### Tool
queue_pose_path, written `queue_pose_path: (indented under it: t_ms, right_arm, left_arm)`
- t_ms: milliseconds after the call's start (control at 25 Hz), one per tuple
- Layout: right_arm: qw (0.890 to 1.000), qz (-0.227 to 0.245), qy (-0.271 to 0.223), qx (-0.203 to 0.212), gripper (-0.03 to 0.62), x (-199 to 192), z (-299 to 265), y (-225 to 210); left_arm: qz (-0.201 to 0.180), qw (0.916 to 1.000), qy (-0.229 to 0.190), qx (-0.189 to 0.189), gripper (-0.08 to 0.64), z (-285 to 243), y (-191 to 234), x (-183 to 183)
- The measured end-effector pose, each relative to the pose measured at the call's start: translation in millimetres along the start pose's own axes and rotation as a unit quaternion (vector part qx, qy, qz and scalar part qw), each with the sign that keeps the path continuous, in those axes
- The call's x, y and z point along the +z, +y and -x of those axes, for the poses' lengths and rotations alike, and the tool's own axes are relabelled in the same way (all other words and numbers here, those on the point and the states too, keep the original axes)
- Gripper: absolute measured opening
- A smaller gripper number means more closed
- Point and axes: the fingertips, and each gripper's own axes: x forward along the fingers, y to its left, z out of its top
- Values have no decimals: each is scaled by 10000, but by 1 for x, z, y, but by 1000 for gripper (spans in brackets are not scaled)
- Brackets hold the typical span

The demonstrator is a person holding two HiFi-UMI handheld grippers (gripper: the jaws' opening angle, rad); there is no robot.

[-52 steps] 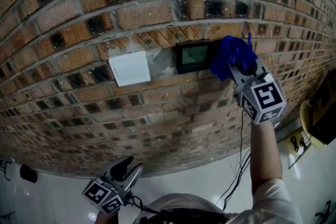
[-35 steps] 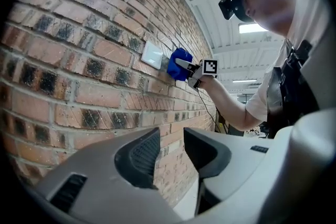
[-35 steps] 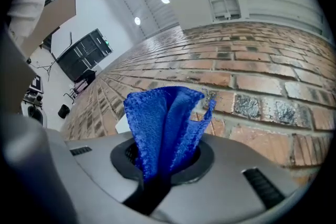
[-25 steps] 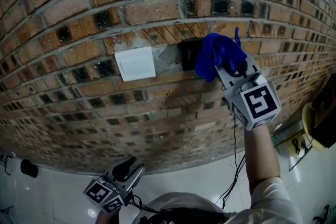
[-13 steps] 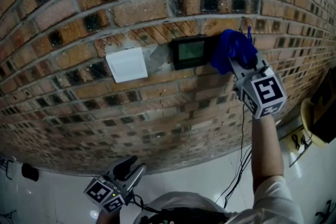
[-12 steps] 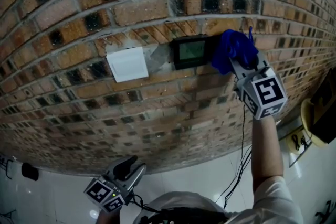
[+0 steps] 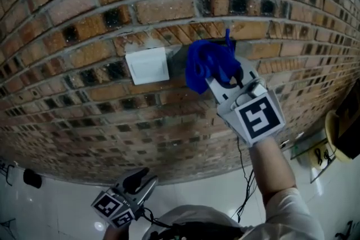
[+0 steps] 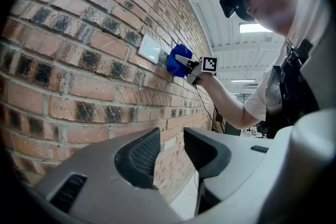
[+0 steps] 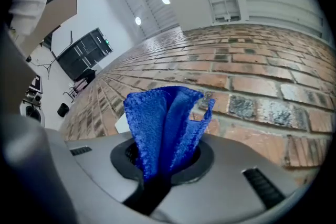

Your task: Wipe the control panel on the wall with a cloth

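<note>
My right gripper [image 7: 223, 78] is shut on a bunched blue cloth [image 7: 210, 66] and presses it against the brick wall [image 7: 84, 14]. The cloth covers the spot where the dark control panel sits, so the panel is hidden. In the right gripper view the cloth [image 9: 165, 120] stands up out of the shut right gripper [image 9: 161, 159], close to the bricks. In the left gripper view the cloth [image 8: 179, 60] shows far off on the wall. My left gripper [image 7: 139, 180] hangs low, away from the wall. It is open and empty, as the left gripper [image 8: 171, 147] shows in its own view.
A white switch plate [image 7: 147, 64] is fixed just left of the cloth, with a grey mortar patch [image 7: 175, 58] between them. A black cable [image 7: 246, 188] hangs below my right arm. A yellow object [image 7: 336, 131] sits at the far right. White floor lies below the wall.
My right gripper has swept the cloth leftwards, from the panel's right edge onto the panel. The green screen seen half a second ago is now covered. The left gripper has stayed put.
</note>
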Motion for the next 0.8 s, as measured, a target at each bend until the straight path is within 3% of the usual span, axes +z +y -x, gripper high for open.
queue_pose_path:
  t_ms: [280,800]
  right_arm:
    - [9999,-119,-73,-68,91,-4,-6,-4]
    - [9907,50,488,-1271,89,-54,62,-111]
  left_arm:
    - [113,9997,-173,149,146,6,1,8]
    - [20,9999,-70,-69,146,-11,-6,8]
